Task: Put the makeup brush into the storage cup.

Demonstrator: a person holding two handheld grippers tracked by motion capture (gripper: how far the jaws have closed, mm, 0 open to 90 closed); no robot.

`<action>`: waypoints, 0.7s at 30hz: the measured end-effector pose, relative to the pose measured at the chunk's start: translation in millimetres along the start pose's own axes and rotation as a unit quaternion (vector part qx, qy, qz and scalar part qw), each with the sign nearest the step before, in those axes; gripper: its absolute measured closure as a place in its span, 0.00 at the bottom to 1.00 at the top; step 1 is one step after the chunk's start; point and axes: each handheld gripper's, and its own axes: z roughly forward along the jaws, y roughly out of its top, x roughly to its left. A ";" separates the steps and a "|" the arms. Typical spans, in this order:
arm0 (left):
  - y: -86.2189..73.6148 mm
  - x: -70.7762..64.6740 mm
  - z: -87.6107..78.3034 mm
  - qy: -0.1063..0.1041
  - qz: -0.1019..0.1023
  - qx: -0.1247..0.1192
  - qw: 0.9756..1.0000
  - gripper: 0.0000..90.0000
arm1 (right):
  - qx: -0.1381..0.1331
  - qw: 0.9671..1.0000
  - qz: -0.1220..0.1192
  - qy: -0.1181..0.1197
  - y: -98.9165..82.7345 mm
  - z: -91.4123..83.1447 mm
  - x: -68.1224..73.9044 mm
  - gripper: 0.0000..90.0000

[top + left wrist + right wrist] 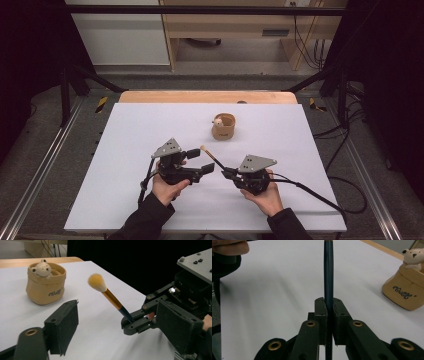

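White table (150,200) under both hands, and near its far middle sits the tan pouch (223,127) with a little bear (43,268) peeking over its rim. Closer in, the left gripper (201,161) hangs just beside the action with its jaws standing wide and nothing between them. Opposite it, the right gripper (226,173) is clamped tight on the dark end of the brush (210,155); the right gripper view has the handle (328,272) pinched dead centre between the pads. The brush is off the table, angled up and away, its fluffy tip (97,282) pointing toward the pouch but well short of it.

So, by my read, the brush is in hand and the carry to the pouch is the step under way. Next move looks like swinging that tip over the pouch's open mouth, clear of the bear, then lowering it in before letting go. The left could steady the soft pouch if it tips.
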 end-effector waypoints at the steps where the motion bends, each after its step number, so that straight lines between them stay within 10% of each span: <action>1: 0.5 -0.2 0.6 -0.001 0.000 0.002 1.000 0.22 | -0.001 1.000 0.000 0.001 0.0 0.2 0.1 0.94; 21: 4.8 -1.9 13.2 -0.012 -0.013 0.014 1.000 0.51 | -0.009 1.000 0.005 0.009 -0.1 1.5 2.1 0.94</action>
